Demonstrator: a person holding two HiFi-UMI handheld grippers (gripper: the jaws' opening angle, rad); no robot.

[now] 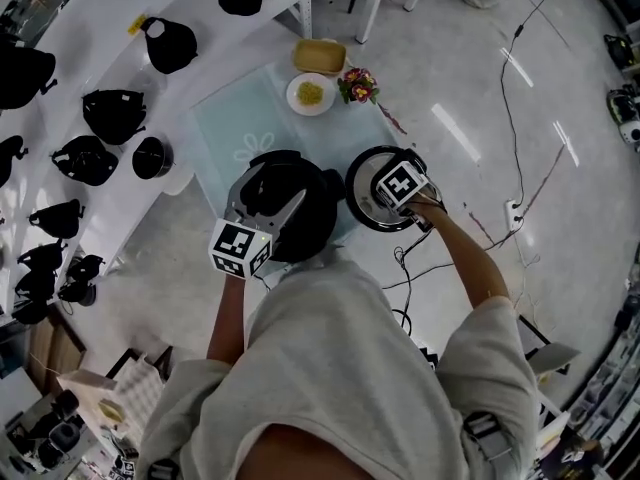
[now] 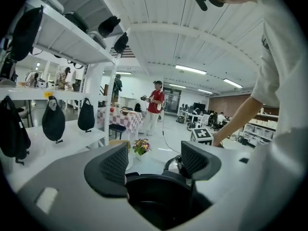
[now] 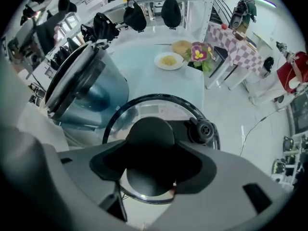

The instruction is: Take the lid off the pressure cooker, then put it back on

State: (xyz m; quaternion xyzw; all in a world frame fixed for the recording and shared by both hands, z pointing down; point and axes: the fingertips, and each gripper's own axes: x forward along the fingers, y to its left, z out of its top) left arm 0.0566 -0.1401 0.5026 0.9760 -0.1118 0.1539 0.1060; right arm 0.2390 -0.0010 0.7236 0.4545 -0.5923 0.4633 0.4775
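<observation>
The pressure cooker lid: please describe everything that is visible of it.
The lid is round, of clear glass as it looks, with a dark rim. A black round knob sits at its centre and a small black valve near the edge. It is off the cooker, beside it on the person's right. The right gripper has its jaws closed on the knob. Whether the lid rests on anything cannot be told.

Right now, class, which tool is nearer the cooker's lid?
Right. The right tool is clamped on the knob of the lid; the left tool is open over the pot, next to the lid.
</observation>
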